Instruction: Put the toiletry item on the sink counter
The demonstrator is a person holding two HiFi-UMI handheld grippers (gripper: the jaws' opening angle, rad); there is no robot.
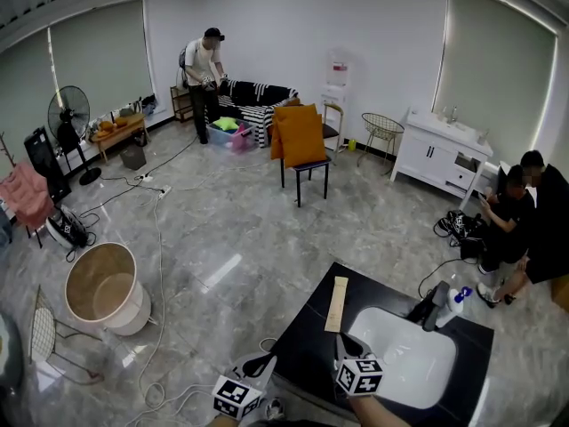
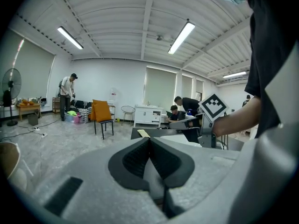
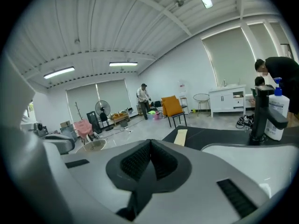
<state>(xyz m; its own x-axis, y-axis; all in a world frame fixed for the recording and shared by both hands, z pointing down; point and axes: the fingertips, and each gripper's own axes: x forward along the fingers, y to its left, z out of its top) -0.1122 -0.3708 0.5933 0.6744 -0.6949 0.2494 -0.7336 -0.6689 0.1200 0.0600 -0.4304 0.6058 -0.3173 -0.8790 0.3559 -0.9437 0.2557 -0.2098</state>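
Note:
A black sink counter (image 1: 311, 345) with a white basin (image 1: 404, 363) stands just in front of me. A pale, flat, oblong item (image 1: 337, 303) lies on the counter left of the basin; it also shows in the right gripper view (image 3: 181, 136) and the left gripper view (image 2: 143, 133). A white pump bottle with a blue top (image 1: 455, 302) stands beside the black faucet (image 1: 433, 305). My left gripper (image 1: 262, 361) hovers off the counter's near left edge, shut and empty (image 2: 149, 141). My right gripper (image 1: 341, 345) is over the counter's near edge by the basin, shut with nothing in it (image 3: 150, 143).
A round beige tub (image 1: 105, 287) and a wire stool (image 1: 49, 341) stand on the floor at left, with cables (image 1: 156, 238) trailing across. A chair with orange cushions (image 1: 302, 145) is farther back. Two people crouch at right (image 1: 516, 229); another stands by the sofa (image 1: 204, 74).

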